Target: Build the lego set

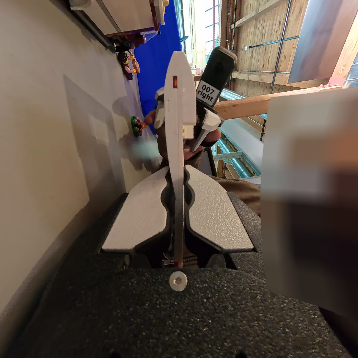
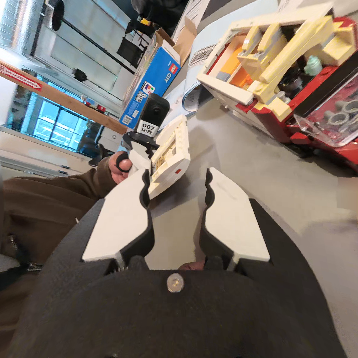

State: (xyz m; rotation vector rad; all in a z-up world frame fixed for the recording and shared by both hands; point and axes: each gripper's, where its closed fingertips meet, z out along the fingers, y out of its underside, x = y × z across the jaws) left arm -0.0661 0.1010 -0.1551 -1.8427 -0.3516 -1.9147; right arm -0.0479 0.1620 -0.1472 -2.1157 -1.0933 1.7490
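Grey tabletop (image 1: 38,135) in a timber-lined hall with big windows, both views rolled sideways.

Left wrist view: the left gripper (image 1: 177,172) is clenched on one white brick-built panel (image 1: 179,100), seen edge-on, both pads pressed against its thin lower edge. The panel stands up out of the jaws, off the table, with a small red tile on its face. Just behind it is the right gripper (image 1: 184,139), held in a hand (image 1: 174,143) and spread open around the panel without touching it. On the table farther off: one toy figure (image 1: 129,64), one small green round piece with orange bits (image 1: 137,126), one blue box (image 1: 155,58). Blurred patch on the right.

Right wrist view: the right gripper (image 2: 177,186) is released, jaws wide, nothing between the pads. The panel (image 2: 170,160) sits just past its left fingertip, held by the left gripper (image 2: 143,166) in the other hand (image 2: 120,168). One red and cream brick-built van (image 2: 280,67) with its roof off stands well apart; one blue box (image 2: 153,85) and one paper booklet (image 2: 193,77) lie behind.

Risk, as I judge it: the grip is on a thin edge only, so a knock from the open fingers could twist the panel loose or pop bricks off. Counts: two grippers, one panel.
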